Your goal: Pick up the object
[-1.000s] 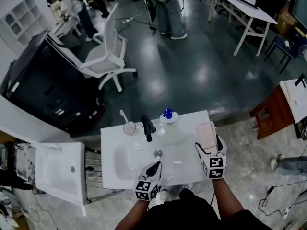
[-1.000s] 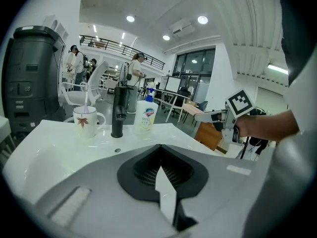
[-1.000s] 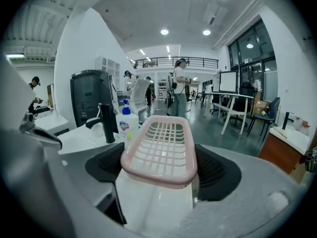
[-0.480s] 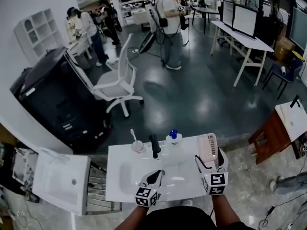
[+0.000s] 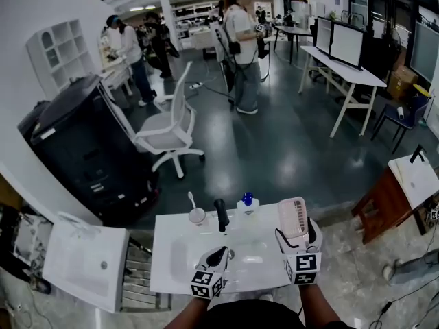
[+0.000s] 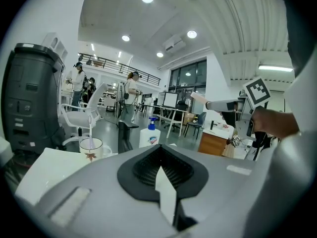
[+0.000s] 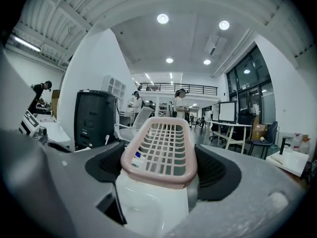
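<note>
Two hand-held grippers work over a white sink unit [image 5: 168,266], seen from above in the head view. Right gripper [image 5: 296,237]: its jaws stand wide and grasp a pink slatted basket [image 5: 293,216] by its two long sides. The basket sits at 3 o'clock from the black faucet [image 5: 221,214], over the right-hand end of the unit; whether it rests on the surface cannot be told. In the right gripper view the basket fills the gap between the ribbed pads, its open grid facing the room. Left gripper [image 5: 221,254]: at 6 o'clock from the faucet, over the basin, with its jaws clenched together on nothing. A soap bottle with a blue pump [image 5: 247,201] stands at 2 o'clock from the faucet, and a cup holding a toothbrush [image 5: 197,215] at 9 o'clock. A white office chair [image 5: 168,132] is well apart at 11 o'clock.
</note>
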The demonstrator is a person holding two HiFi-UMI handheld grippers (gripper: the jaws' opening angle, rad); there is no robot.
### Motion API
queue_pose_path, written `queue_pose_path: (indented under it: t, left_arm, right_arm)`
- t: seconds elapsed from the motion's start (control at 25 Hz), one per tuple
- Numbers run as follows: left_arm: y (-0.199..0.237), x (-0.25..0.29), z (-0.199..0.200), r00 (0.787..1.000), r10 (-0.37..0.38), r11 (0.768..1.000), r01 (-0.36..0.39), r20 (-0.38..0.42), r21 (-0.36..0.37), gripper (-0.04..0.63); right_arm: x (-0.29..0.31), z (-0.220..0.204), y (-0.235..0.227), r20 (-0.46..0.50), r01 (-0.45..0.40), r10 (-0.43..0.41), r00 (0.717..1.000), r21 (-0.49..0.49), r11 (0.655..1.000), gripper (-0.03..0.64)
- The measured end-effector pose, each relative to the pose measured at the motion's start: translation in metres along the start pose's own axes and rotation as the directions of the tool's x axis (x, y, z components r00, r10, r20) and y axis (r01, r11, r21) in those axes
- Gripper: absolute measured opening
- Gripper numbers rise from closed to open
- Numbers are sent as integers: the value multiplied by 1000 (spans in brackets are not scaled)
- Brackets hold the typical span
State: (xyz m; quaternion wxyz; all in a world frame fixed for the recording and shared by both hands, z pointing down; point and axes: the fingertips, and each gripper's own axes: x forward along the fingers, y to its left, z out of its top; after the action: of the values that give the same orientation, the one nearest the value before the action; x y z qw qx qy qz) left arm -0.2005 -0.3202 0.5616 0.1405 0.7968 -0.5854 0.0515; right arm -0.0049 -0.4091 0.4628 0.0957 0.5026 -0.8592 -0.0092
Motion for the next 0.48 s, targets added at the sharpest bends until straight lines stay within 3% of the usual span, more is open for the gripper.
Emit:
queue_pose_path:
  t: [0.48]
  left_arm:
    - [-2,-11,-8,1000,22,1000,-22,-11,-6,17]
  right_arm:
    - [-3,-10,-2,-23,19,-19,1000,-5,1000,440]
